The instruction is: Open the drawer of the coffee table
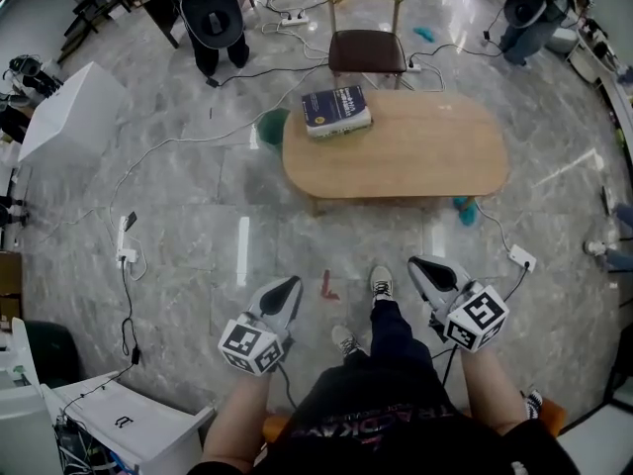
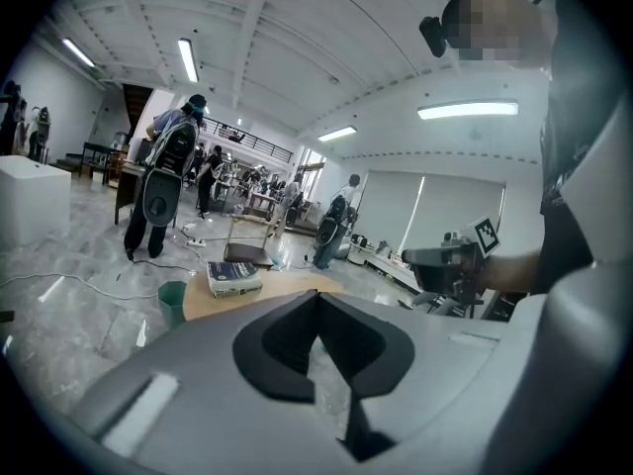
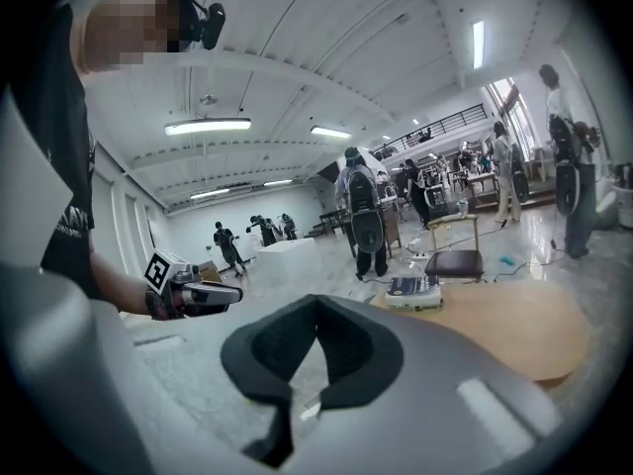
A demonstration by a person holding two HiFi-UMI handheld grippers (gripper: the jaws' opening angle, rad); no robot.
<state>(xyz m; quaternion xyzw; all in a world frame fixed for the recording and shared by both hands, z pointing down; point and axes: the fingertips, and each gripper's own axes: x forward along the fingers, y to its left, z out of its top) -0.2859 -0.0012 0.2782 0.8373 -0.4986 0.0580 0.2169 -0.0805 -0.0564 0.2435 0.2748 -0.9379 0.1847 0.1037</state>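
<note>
The oval wooden coffee table (image 1: 415,156) stands on the marble floor ahead of me, with a dark blue book (image 1: 336,110) on its left end. No drawer shows in any view. My left gripper (image 1: 292,285) and right gripper (image 1: 420,264) hang shut and empty near my feet, well short of the table. In the left gripper view the table (image 2: 282,287) and book (image 2: 233,278) lie beyond the closed jaws (image 2: 318,297). From the right gripper view the table (image 3: 499,330) sits to the right of the closed jaws (image 3: 316,301).
A chair (image 1: 366,49) stands behind the table and a green bin (image 1: 269,127) at its left end. Cables and power strips (image 1: 126,240) run across the floor. A white box (image 1: 69,107) sits far left. People with equipment stand at the back (image 1: 213,18).
</note>
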